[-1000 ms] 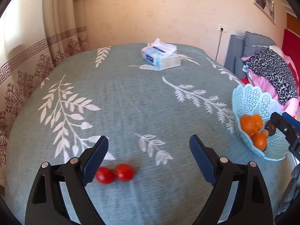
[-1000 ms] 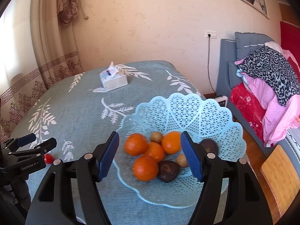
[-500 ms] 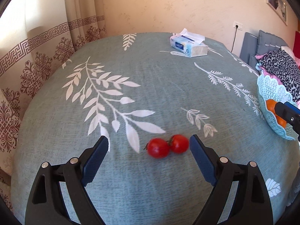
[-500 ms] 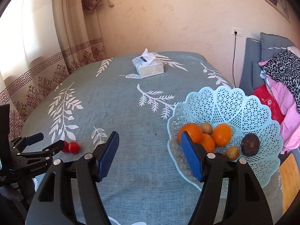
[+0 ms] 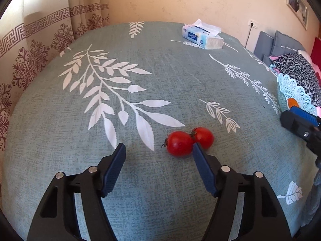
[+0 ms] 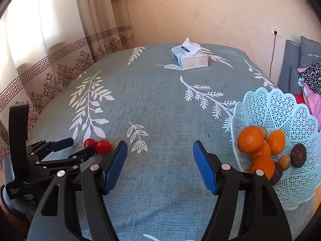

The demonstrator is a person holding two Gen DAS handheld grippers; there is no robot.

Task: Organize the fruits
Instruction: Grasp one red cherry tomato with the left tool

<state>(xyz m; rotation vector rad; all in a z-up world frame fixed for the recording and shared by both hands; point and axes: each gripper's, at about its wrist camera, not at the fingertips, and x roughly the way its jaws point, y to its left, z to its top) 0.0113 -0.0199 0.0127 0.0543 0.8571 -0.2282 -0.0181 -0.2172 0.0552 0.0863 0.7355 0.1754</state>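
Two red tomatoes point(image 5: 188, 143) lie touching each other on the green leaf-print tablecloth point(image 5: 160, 76). My left gripper point(image 5: 158, 152) is open just in front of them, its right fingertip beside the nearer tomato. In the right wrist view the tomatoes point(image 6: 98, 145) lie at the left, with the left gripper point(image 6: 77, 146) around their near side. My right gripper point(image 6: 160, 150) is open and empty over bare cloth. A light blue lattice basket point(image 6: 280, 108) at the right holds oranges point(image 6: 250, 142) and several small brown fruits.
A tissue box point(image 6: 189, 57) sits at the far side of the table. A patterned curtain point(image 6: 60, 64) hangs at the left. Grey cushions and clothes point(image 5: 297, 68) lie beyond the table's right edge. The right gripper shows at the right of the left wrist view point(image 5: 301, 122).
My left gripper has turned left and closed in on the tomatoes, which now sit by its right finger. My right gripper has swung left, away from the basket.
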